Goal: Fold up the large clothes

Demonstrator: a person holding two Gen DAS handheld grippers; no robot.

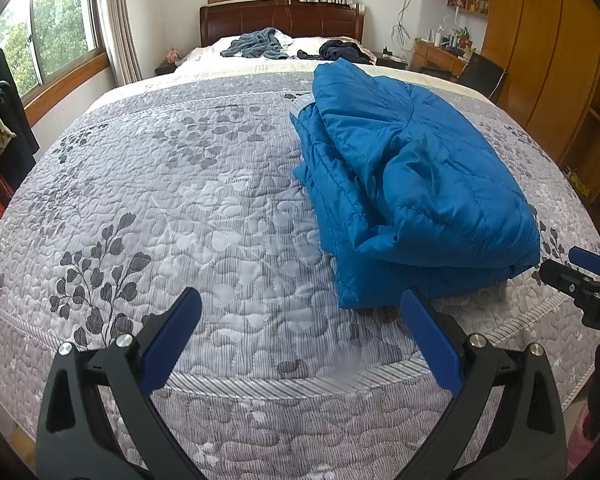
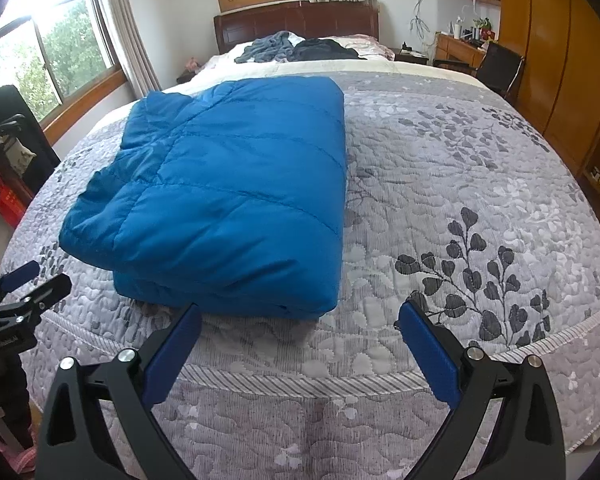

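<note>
Folded blue jacket (image 2: 228, 192) lies on the quilted bed (image 2: 440, 184); both grippers' fingers (image 1: 172, 340) (image 2: 428, 352) spread wide, empty.

home bedroom | quilted bed (image 1: 204, 208) | wooden headboard (image 1: 280, 20) (wardrobe (image 1: 540, 48) alongside)

Grey floral quilt (image 1: 204, 208) is covering the bed, cream strip showing at its far edge. Grey-blue clothes (image 1: 256, 45) and dark clothes (image 1: 340, 51) are lying crumpled near the pillows, below the brown headboard (image 1: 280, 20). Windows (image 1: 56, 28) are showing green trees, curtains (image 1: 118, 20) hanging beside them. Black chair (image 1: 482, 74) is sitting at a cluttered desk (image 1: 440, 54), right of the bed. Wooden wardrobe (image 1: 540, 52) is filling the right wall. Red crate (image 2: 10, 202) is standing on the floor, left.
</note>
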